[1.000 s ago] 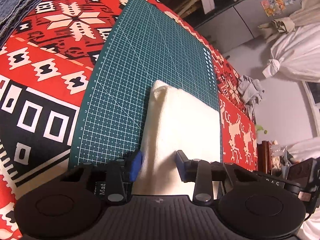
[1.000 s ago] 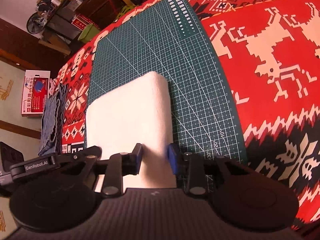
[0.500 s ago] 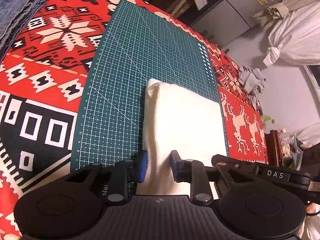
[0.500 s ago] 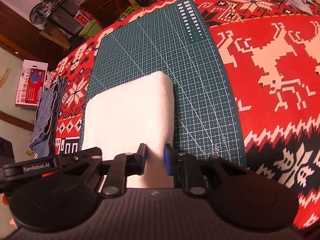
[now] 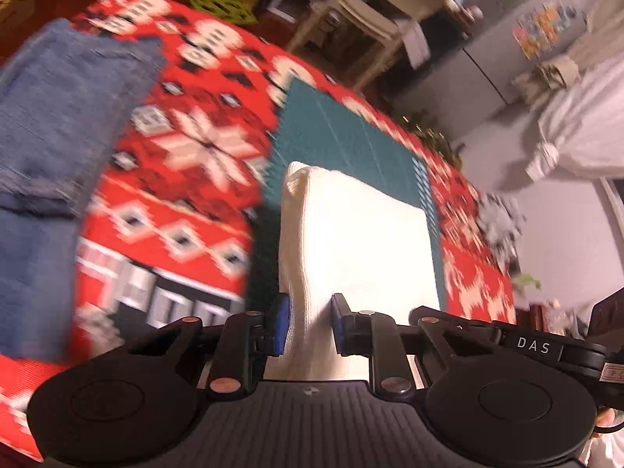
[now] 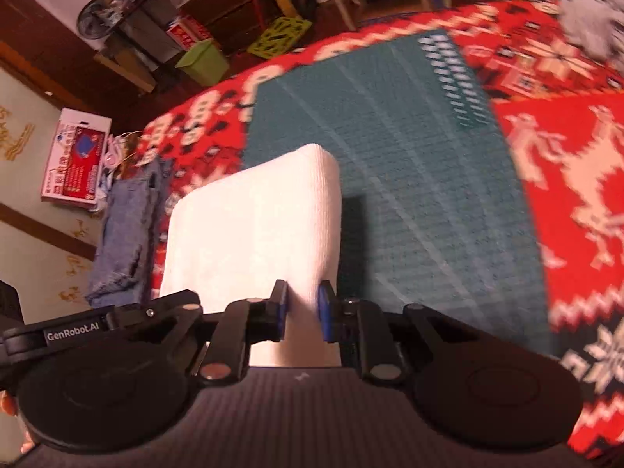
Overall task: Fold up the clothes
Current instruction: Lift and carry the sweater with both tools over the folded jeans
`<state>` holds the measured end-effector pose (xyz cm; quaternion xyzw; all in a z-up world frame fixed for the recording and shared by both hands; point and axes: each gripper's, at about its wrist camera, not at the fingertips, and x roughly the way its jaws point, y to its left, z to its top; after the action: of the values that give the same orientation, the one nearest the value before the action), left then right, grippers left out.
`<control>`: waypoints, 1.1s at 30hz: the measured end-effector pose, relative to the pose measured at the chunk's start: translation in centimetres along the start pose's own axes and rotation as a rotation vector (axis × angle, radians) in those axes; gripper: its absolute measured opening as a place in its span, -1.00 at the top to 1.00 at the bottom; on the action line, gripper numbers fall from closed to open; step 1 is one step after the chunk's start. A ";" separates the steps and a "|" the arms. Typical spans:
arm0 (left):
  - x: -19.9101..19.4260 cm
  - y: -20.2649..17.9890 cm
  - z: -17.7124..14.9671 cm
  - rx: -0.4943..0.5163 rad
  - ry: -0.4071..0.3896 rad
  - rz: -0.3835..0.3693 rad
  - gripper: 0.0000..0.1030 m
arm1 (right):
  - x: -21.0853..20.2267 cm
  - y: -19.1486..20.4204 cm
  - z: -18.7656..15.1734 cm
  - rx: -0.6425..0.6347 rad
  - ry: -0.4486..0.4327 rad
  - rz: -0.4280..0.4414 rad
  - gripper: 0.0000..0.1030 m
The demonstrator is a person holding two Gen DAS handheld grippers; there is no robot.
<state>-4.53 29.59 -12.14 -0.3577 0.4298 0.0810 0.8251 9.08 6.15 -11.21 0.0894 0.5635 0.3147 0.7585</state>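
— Fingers first: how do they stand on the left?

— Left gripper (image 5: 308, 325) has its two blue-padded fingers (image 5: 281, 323) pinched onto the near edge of the folded white cloth (image 5: 362, 241); that cloth juts out forward over the green cutting mat (image 5: 343, 132), its underside hidden.

— And the right?

— Right gripper (image 6: 302, 314) grips the same cloth (image 6: 253, 230) near its right-hand corner, pads pressed into the fabric. So one white cloth, two grippers, four fingers.

— What else, going left to right?

— One stack of folded denim (image 5: 58, 117) on the red patterned tablecloth (image 5: 195, 202), then the mat, then a grey crumpled garment (image 6: 592, 19) at the far right (badly blurred, so its shape is unclear). How many pieces the denim holds cannot be told. The table itself is covered entirely; the cloth's near end is cut off behind the gripper bodies.
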 end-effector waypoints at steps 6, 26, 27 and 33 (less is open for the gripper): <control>-4.4 5.0 5.2 -0.049 -0.093 0.051 0.57 | 3.1 8.1 3.1 -0.032 0.003 0.083 0.66; -5.2 20.5 16.6 -0.196 -0.130 0.094 0.59 | 16.7 25.5 7.8 -0.079 0.023 0.091 0.66; -5.0 20.8 16.3 -0.204 -0.128 0.091 0.59 | 17.3 25.4 7.6 -0.078 0.029 0.083 0.66; -5.0 20.9 15.4 -0.208 -0.154 0.085 0.58 | 18.2 24.2 6.6 -0.065 0.026 0.089 0.66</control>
<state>-6.81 55.93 -13.39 -0.4154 0.3694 0.1872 0.8099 8.96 37.17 -11.59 0.0857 0.5582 0.3674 0.7389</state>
